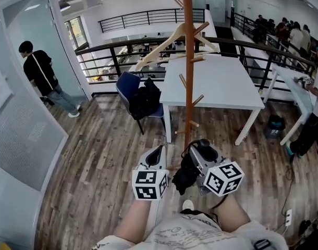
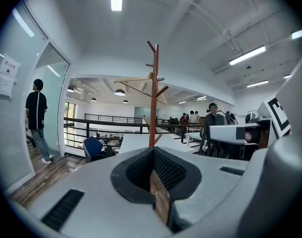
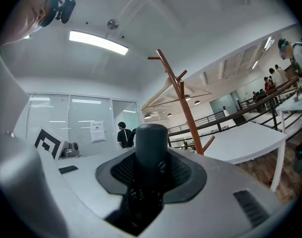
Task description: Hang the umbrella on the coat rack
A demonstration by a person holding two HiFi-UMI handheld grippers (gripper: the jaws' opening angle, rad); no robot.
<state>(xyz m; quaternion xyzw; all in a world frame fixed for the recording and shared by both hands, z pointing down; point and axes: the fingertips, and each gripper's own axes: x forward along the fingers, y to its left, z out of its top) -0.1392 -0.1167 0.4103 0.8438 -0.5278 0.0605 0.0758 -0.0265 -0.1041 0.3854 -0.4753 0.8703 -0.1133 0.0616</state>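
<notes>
The brown coat rack (image 1: 188, 61) stands straight ahead of me, in front of the white table, with a wooden hanger (image 1: 169, 43) on its upper pegs. It also rises beyond the jaws in the left gripper view (image 2: 153, 98) and the right gripper view (image 3: 183, 103). My right gripper (image 1: 198, 147) is shut on the dark handle (image 3: 151, 148) of a folded black umbrella (image 1: 184, 177), which hangs below it near the rack's foot. My left gripper (image 1: 158, 151) is beside it on the left, its jaws closed together with nothing between them (image 2: 153, 175).
A white table (image 1: 221, 82) stands behind the rack. To its left is a blue chair (image 1: 129, 85) with a black bag on it. A person (image 1: 41, 72) stands by the glass wall on the left, and a black railing (image 1: 112, 48) runs behind. More people and another table are at the right.
</notes>
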